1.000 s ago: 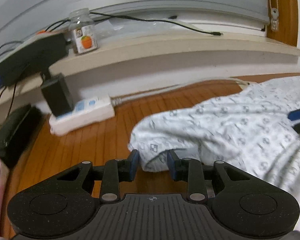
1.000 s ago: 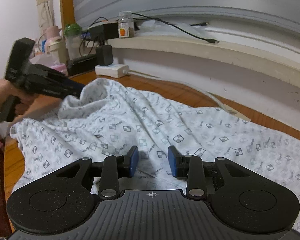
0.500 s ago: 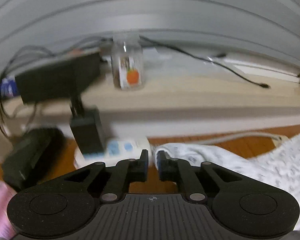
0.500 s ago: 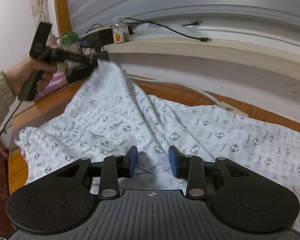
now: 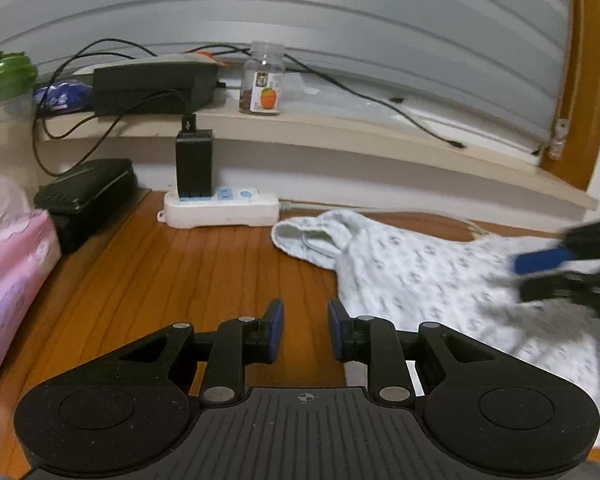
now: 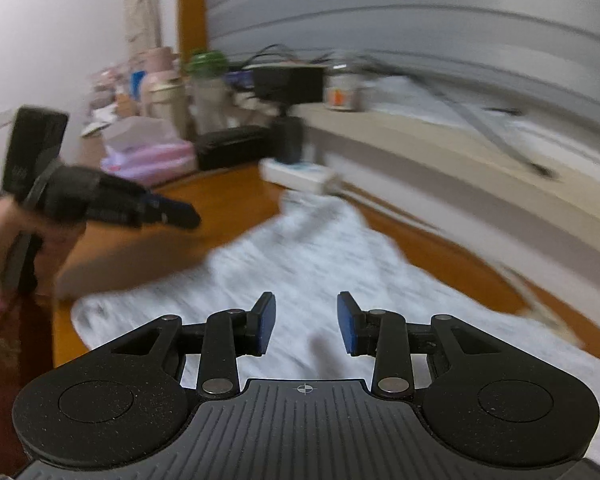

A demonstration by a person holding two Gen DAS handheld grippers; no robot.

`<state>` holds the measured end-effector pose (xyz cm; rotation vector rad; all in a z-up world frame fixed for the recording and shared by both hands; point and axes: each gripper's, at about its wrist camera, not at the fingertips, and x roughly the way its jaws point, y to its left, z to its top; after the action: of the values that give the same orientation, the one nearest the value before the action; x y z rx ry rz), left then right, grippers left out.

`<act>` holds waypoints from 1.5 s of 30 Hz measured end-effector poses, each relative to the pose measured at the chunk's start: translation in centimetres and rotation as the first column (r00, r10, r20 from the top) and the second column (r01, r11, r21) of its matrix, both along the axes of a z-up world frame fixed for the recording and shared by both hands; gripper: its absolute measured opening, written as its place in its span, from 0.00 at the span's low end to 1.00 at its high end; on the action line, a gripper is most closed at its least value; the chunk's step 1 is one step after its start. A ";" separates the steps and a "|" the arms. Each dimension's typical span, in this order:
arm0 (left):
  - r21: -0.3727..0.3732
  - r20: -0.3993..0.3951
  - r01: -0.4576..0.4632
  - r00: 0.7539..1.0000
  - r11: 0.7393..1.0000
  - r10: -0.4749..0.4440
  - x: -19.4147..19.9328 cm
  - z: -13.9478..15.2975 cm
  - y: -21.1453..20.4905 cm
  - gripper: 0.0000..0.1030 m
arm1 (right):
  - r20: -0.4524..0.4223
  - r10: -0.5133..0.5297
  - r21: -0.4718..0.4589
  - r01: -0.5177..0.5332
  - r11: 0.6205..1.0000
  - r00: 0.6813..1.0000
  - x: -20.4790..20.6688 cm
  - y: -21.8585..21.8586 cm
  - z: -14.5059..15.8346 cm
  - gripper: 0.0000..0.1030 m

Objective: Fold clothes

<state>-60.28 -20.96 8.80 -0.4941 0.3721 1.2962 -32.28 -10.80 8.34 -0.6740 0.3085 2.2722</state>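
A white patterned garment (image 5: 428, 276) lies spread on the wooden table (image 5: 172, 280), its far corner near the power strip. In the left wrist view my left gripper (image 5: 305, 330) hovers over bare wood just left of the cloth; its jaws are opening and nothing is between them. My right gripper (image 5: 556, 268) shows blurred at the right edge above the cloth. In the right wrist view the right gripper (image 6: 306, 322) stands open above the garment (image 6: 320, 264), empty. The left gripper (image 6: 184, 216), held by a hand, is at the left, clear of the cloth.
A white power strip (image 5: 220, 208) with a black charger sits at the wall. A pink tissue pack (image 5: 12, 264) and a black case (image 5: 88, 192) lie at the left. The shelf (image 5: 340, 128) carries a jar (image 5: 264, 80), cables and a black box.
My left gripper carried the garment's corner up and toward the power strip, then let it go and drew back left. The corner now lies on the table. The right gripper lifted, still open.
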 end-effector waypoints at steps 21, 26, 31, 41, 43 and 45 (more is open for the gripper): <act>0.006 0.106 0.037 0.994 0.999 -0.037 2.4 -1.5 -6.2 0.25 | 0.037 -0.186 -0.001 0.186 0.983 0.982 0.5 5.1 1.1 0.35; -0.004 0.123 0.025 0.992 1.000 -0.025 3.2 -1.7 -7.5 0.33 | 0.054 -0.060 0.007 0.060 0.998 0.997 1.3 -0.1 0.7 0.36; -0.014 0.143 0.027 0.989 1.000 -0.024 3.8 -1.6 -8.6 0.33 | 0.074 0.059 0.004 -0.060 0.998 0.995 1.4 -5.8 -0.6 0.39; -0.032 0.158 0.064 0.986 0.997 -0.058 6.0 -2.4 -8.4 0.44 | 0.083 0.135 -0.056 -0.131 0.990 0.987 2.4 -10.2 -2.8 0.40; -0.028 0.146 0.072 0.987 0.997 -0.067 6.4 -2.5 -8.3 0.40 | 0.103 0.143 -0.044 -0.139 0.989 0.984 2.2 -10.6 -3.1 0.42; -0.025 0.134 0.080 0.988 0.996 -0.076 6.9 -2.6 -8.2 0.29 | 0.109 0.148 -0.036 -0.145 0.989 0.983 2.3 -10.8 -3.2 0.42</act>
<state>-53.41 -29.18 6.18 -0.5827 0.2969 1.1767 -30.02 -21.55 5.11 -0.8591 0.2441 2.3617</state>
